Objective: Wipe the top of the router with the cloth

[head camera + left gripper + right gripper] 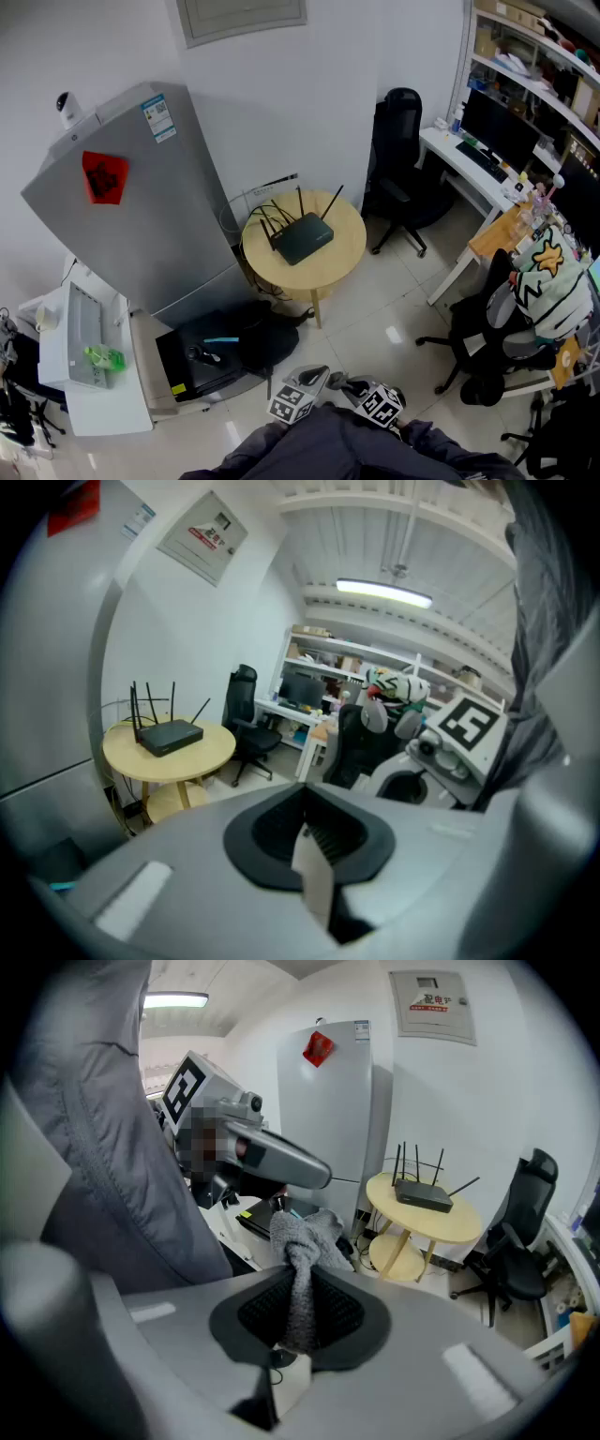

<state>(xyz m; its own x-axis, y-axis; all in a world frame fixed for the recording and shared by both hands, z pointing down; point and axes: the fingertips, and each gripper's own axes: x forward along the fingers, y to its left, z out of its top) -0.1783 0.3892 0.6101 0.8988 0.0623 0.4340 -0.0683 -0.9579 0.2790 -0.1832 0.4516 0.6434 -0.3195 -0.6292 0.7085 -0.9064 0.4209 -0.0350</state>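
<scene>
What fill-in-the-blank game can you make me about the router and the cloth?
The black router sits on a round ___.
The right gripper pinches a gray ___.
The left gripper, fingers shut, holds ___.
Missing words: table; cloth; nothing.

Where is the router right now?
Middle of the head view: the router sits on the round table, fridge to its left, chair to its right.
</scene>
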